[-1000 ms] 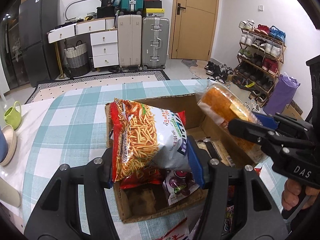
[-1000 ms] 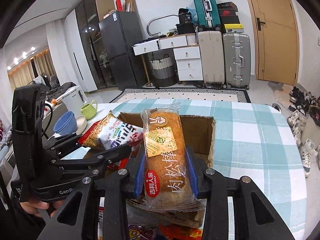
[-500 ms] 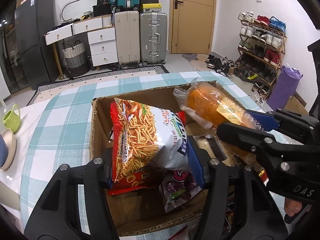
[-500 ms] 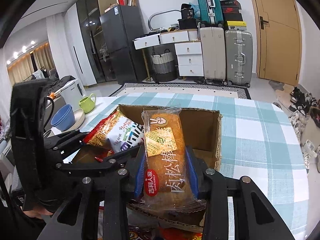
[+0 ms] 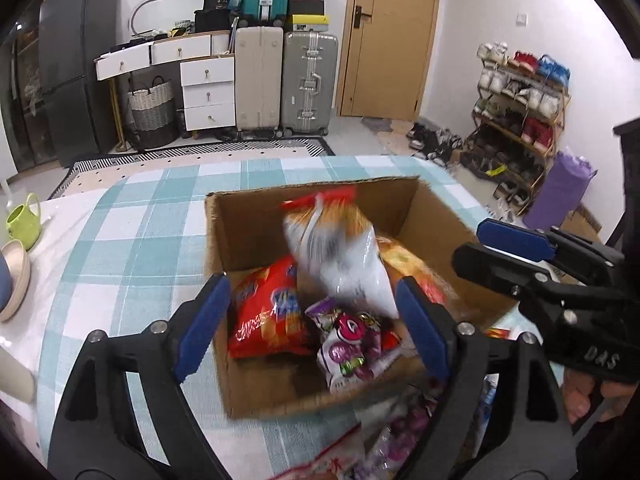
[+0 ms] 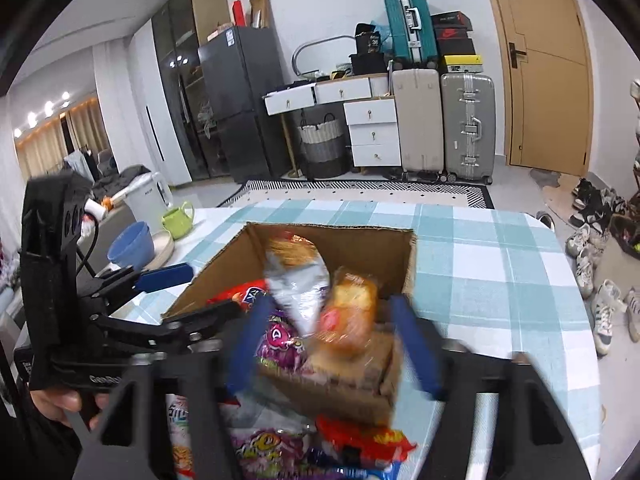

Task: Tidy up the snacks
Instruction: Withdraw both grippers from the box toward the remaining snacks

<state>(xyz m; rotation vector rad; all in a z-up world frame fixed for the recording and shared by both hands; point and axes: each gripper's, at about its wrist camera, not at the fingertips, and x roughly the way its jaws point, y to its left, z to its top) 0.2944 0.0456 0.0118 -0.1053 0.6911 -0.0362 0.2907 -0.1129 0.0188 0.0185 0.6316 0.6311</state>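
Snacks sit in the cardboard box (image 5: 248,236) on the checked surface (image 5: 132,240). From the left wrist view, my left gripper (image 5: 312,320) is spread apart and empty above the box, with the blurred chip bag (image 5: 340,264) tilted on the red packet (image 5: 268,312); I judge it could slide and crowd the purple packet (image 5: 352,344).

From the right wrist view, my right gripper (image 6: 336,344) is also apart, the bread roll (image 6: 348,312) leaning near the box's front wall (image 6: 332,392). Loose packets (image 6: 272,448) lie just outside, and a careless sweep could push them off the surface.
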